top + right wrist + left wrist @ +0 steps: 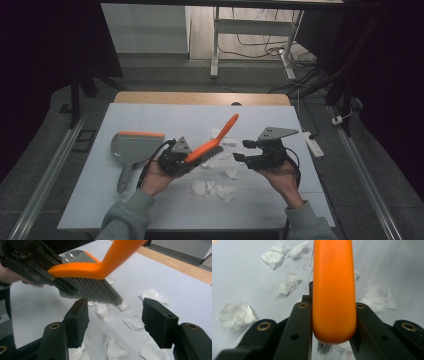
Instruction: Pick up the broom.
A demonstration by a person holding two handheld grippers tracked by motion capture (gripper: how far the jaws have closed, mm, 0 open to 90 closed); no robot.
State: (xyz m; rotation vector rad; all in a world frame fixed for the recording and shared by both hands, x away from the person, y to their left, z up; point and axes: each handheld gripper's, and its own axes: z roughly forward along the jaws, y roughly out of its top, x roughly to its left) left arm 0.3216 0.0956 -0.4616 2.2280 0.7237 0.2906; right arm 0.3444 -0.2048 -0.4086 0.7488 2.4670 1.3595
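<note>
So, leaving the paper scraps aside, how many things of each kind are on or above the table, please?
brush: 1
dustpan: 1
grippers: 2, the left gripper and the right gripper
Total: 4

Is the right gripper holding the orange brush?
No, the right gripper has open jaws with nothing between them, while the left gripper clamps the orange brush.

Smooth orange plastic brush (334, 292), crumpled white paper scraps (236, 315), matt table (150, 117)
</note>
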